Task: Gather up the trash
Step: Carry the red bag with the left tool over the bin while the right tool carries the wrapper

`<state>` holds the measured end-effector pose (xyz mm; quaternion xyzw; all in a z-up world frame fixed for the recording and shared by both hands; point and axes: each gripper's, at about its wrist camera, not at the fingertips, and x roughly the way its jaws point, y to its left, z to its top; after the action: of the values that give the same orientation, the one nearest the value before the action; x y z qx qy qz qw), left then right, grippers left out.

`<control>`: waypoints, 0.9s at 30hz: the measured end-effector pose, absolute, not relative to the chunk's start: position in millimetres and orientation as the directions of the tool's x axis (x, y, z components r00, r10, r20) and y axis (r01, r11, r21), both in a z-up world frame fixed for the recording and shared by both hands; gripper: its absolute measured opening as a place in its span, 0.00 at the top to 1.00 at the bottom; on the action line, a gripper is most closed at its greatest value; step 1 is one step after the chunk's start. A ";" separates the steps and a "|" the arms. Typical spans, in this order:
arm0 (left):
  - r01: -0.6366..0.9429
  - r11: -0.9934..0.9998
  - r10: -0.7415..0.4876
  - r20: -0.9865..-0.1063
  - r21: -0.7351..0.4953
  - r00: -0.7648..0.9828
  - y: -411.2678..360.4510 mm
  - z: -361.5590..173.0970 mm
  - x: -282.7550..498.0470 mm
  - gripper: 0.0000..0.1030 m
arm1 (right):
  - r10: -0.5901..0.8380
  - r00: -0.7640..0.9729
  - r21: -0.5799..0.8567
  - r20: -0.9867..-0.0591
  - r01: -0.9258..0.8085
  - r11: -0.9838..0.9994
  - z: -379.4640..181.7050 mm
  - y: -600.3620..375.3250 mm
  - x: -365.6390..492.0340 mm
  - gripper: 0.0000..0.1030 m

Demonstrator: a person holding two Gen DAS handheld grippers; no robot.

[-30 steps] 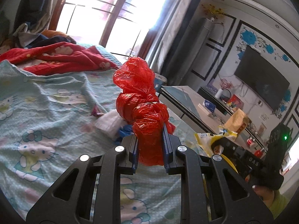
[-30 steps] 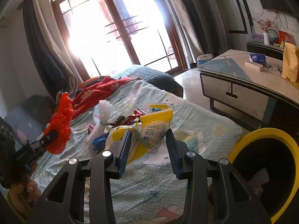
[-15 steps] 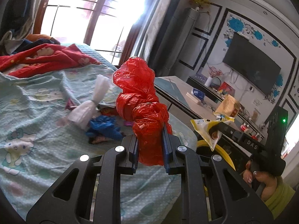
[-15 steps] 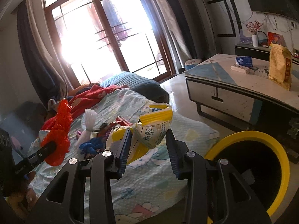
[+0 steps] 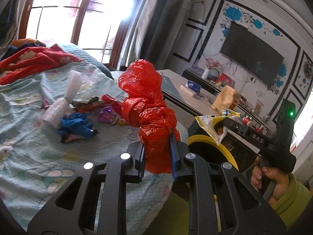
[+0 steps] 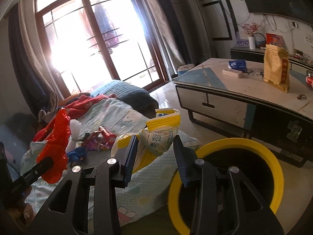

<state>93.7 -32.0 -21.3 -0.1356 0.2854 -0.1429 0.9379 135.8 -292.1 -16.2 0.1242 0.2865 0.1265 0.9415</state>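
**Two pieces in hand, bin right there, pile still waiting**

So here's where I'm at. My left gripper (image 5: pixel 157 157) has its jaws clamped on a crumpled red plastic bag (image 5: pixel 150 115), which sticks up well past the fingertips. My right gripper (image 6: pixel 156 156) carries a torn yellow-and-white snack wrapper (image 6: pixel 154 137), but the jaws look fairly wide with the wrapper slumped against the left one, so I honestly can't tell if it's a firm pinch.

The round yellow-rimmed trash bin (image 6: pixel 277 168) sits on the floor just beside the bed's edge, and both grippers hang near it, the right one closest to its rim. Nothing's dropped yet, as far as I can judge.

What's left: further from the bin, on the light blue cartoon-print bedsheet (image 5: pixel 29 156), there's a tied white plastic bag (image 5: pixel 62 101), a scrunched blue plastic scrap (image 5: pixel 76 125) and some red and purple candy wrappers (image 5: pixel 105 109). I'd call it early days.
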 end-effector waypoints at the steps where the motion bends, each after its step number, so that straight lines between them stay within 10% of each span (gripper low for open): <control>1: 0.197 0.922 -0.350 -0.498 -0.335 0.794 -34.7 -21.8 93.7 0.86 | 0.302 0.807 0.305 -0.508 -0.160 0.939 -16.4 -295.7 135.1 0.65; 27: 0.409 0.874 -0.479 -0.612 -0.263 0.629 -141.5 -59.1 115.4 0.86 | 0.113 0.813 0.262 -0.571 0.049 0.964 -45.4 -379.1 114.4 0.65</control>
<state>115.4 -141.5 -59.1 -0.0497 0.3531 -0.2464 0.9012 114.4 -379.1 -45.4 0.1334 0.3050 0.0170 0.9428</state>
